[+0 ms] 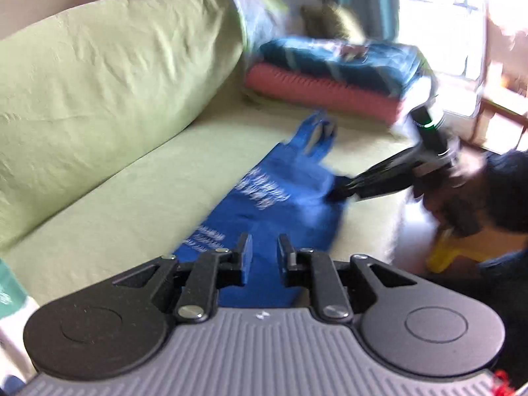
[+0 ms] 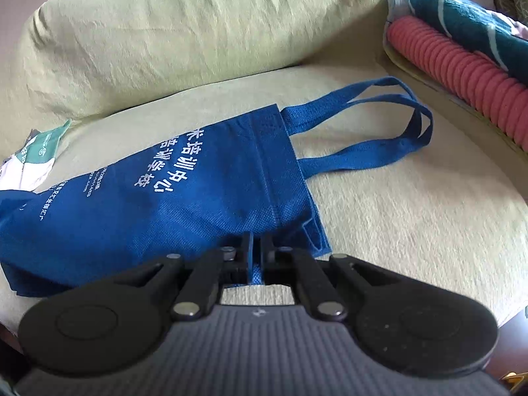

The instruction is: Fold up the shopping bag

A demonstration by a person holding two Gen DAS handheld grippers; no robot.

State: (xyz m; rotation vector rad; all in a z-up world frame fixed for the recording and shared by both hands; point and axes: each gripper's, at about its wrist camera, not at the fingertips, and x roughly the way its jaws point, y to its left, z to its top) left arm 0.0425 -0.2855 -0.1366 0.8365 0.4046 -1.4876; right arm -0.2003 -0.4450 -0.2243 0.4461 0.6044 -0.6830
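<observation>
The sofa seat (image 2: 412,217), pale green, carries everything; its back cushion (image 2: 184,23) fills the 12 o'clock side of the right wrist view.

The shopping bag (image 2: 184,191) lies flat on the seat, roughly centred. Blue non-woven fabric, white printed characters across the panel, side gusset tucked in along the near edge. In the right wrist view the body runs from 8 o'clock toward the centre, mouth pointing to 2 o'clock. Two handles (image 2: 379,125) trail out of the mouth toward 2 o'clock, stacked one over the other, flat on the seat. Contents: none visible, the bag is collapsed.

At 2 o'clock, well apart from the bag, a folded teal blanket (image 2: 475,26) sits on top of a pink ribbed one (image 2: 462,79).

At 9 o'clock, a white and green printed item (image 2: 36,155) lies just beside the bag's base end.

Right gripper (image 2: 256,247): jaws clenched on the bag's near edge, beside the mouth corner, fabric pinched between the pads.

Left gripper (image 1: 265,247): jaws slightly parted over the bag's base end; blue fabric shows in the gap, pads not pressing on it. Left view blurred.
</observation>
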